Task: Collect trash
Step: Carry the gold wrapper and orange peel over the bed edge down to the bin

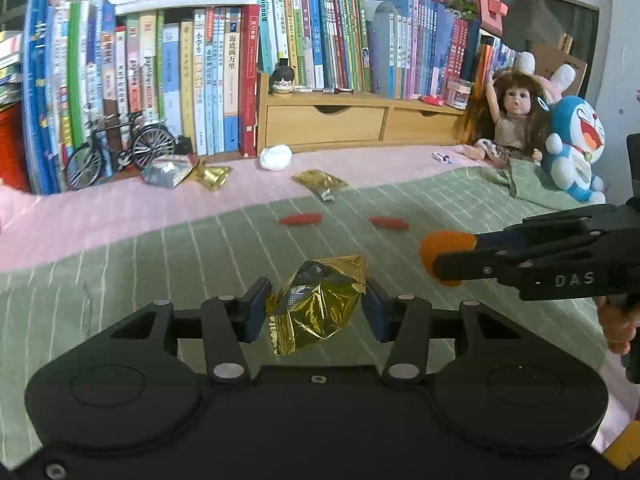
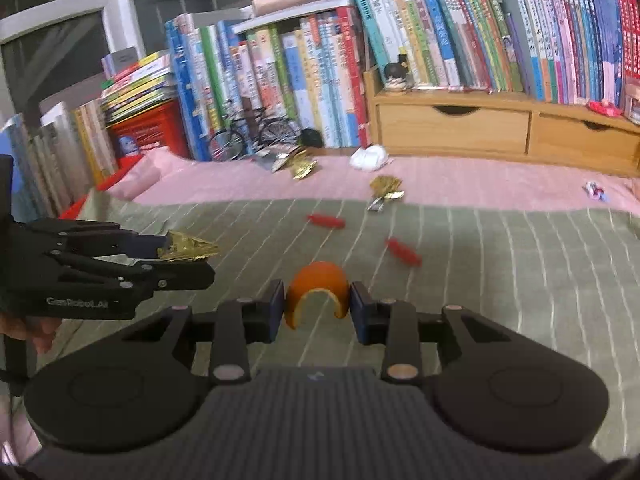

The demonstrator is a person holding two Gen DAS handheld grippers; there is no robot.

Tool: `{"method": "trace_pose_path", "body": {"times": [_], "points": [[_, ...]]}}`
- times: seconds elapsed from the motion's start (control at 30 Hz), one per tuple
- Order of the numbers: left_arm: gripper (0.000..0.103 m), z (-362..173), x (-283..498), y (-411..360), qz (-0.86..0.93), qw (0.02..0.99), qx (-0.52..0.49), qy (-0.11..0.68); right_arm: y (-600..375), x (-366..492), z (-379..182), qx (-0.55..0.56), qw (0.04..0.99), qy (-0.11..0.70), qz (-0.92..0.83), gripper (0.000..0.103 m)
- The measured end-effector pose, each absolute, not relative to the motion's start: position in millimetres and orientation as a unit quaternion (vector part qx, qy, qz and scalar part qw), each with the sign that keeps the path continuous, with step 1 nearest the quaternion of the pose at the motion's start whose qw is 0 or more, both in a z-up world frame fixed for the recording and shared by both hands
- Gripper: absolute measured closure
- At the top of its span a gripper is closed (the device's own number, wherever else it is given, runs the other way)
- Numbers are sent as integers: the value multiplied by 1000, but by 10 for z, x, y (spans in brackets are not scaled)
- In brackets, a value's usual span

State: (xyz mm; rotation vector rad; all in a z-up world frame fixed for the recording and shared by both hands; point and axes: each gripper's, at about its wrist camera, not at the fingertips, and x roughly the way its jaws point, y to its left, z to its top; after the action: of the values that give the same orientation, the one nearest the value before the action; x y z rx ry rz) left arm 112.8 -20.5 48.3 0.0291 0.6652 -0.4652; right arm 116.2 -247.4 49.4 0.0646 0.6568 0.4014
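Note:
My left gripper (image 1: 316, 306) is shut on a crumpled gold foil wrapper (image 1: 316, 308), held above the green striped cloth (image 1: 160, 272). In the right wrist view that same wrapper (image 2: 188, 250) juts from the left gripper (image 2: 192, 258) at the left edge. My right gripper (image 2: 318, 306) is shut on a curved piece of orange peel (image 2: 318, 286); the peel (image 1: 444, 252) also shows at the right of the left wrist view. On the bed lie two red wrappers (image 1: 300, 219) (image 1: 390, 223), a gold wrapper (image 1: 320, 182), another gold wrapper (image 1: 212, 176), a silver packet (image 1: 166, 170) and a white tissue ball (image 1: 276, 157).
Rows of books (image 1: 224, 80) and a wooden drawer unit (image 1: 360, 120) line the far side. A model bicycle (image 1: 116, 150) stands at left, a doll (image 1: 514, 116) and a blue plush toy (image 1: 576, 148) at right. A small candy wrapper (image 1: 442, 157) lies on the pink sheet (image 1: 100, 216).

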Motion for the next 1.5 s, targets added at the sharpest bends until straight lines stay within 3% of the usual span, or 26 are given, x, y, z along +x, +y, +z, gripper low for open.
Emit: {"method": "trace_pose_path", "body": {"times": [0.37,1.5], "points": [[56,642,59,-201,-256,920,16,296,-2193,452,644,-12,919,313,241,64],[56,700,-1746,201,-282,917,4,283,-2234,-1059,509,46,909,309,276,64]]}}
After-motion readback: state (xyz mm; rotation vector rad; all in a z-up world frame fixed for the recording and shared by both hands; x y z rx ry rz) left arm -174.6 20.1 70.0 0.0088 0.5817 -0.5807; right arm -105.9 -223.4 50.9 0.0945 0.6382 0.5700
